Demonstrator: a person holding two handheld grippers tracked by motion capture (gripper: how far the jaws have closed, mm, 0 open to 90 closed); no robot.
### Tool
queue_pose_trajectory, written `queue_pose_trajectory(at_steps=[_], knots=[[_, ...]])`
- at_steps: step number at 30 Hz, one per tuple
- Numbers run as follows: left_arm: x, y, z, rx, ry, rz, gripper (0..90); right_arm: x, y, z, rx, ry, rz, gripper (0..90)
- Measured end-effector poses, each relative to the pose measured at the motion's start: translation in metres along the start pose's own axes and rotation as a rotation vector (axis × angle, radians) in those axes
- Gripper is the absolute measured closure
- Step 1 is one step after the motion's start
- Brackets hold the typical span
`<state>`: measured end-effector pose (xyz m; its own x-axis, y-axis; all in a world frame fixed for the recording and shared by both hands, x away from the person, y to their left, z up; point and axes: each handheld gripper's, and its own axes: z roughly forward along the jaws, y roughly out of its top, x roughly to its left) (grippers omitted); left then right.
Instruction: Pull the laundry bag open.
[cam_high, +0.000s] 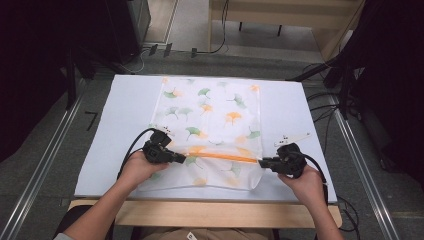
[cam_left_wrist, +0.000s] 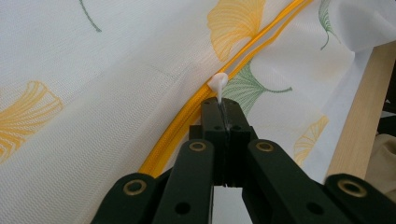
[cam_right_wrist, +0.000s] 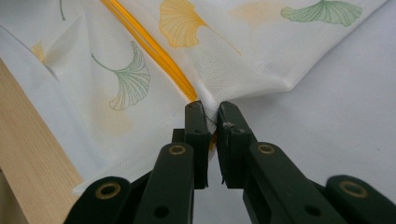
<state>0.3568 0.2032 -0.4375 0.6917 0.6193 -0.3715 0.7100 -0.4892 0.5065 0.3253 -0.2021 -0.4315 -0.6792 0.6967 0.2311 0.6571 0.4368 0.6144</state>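
Note:
A white mesh bag printed with green and orange ginkgo leaves lies flat on the table. An orange zipper runs across its near part. My left gripper is shut on the zipper's white pull tab, near the zipper's left end. In the left gripper view the jaws press together on the tab. My right gripper is shut on the bag's right edge at the zipper's end, with the cloth bunched between the jaws.
The bag rests on a white sheet that covers a wooden table. Black cables trail on the floor to the right, and metal rails run along both sides. A black stand is at the right rear.

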Motion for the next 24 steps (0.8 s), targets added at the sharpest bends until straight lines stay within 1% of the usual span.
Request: queue_pose_trajectory(at_steps=[7,16,18,20,24], knots=[[0.0,0.0001,-0.0002,0.004,-0.009,0.006,90.0,0.0005,-0.0002,0.0005,0.005,-0.004,-0.003,85.5],[0.0003,-0.0002,-0.0008,0.004,-0.011,0.001,90.0,0.0001,-0.0004,0.0006,0.006,-0.001,-0.003,85.5],[0.0019,-0.0005,-0.0012,0.009,-0.024,0.005,90.0,0.0002,-0.0004,0.0007,0.006,-0.002,-0.003,85.5],[0.003,-0.0013,-0.0017,0.002,-0.04,-0.008,90.0,0.0002,-0.0004,0.0006,0.006,-0.003,-0.004,85.4],[0.0028,-0.0021,-0.0019,0.006,-0.026,-0.009,90.0,0.0014,0.0,0.0002,0.004,-0.004,-0.002,85.5]])
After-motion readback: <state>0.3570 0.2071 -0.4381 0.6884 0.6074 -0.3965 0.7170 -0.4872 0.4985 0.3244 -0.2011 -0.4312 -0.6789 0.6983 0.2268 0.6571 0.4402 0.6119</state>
